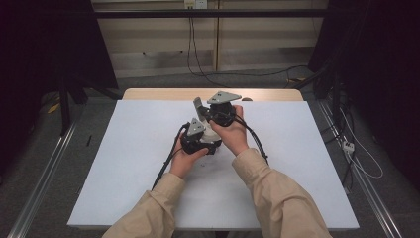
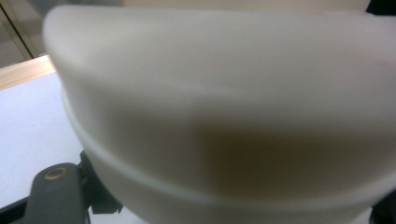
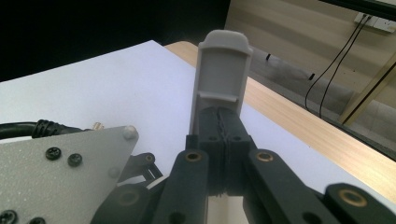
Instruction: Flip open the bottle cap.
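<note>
- Dark curtains flank a pale wall with trailing cables, and in front of it stands the desk under a white sheet, its wooden edge showing at the far side.
- We hold both tools above the middle of the desk, close together, the right one slightly farther and higher.
- Our right hand-held gripper has its jaws pressed together on the lower end of a grey plastic piece, which stands up from the jaws, rounded at the top with a recessed face.
- Our left hand-held gripper sits just near of it; its own view is crowded by a blurred white rounded container right at the jaws. We judge these jaws clamped on it, though the contact itself is hidden.
- We read the step as bringing the grey piece to the white container, perhaps to fit one onto the other.
- Next calls for aligning the two carefully, both grips steady, then pressing them together without slipping.
</note>
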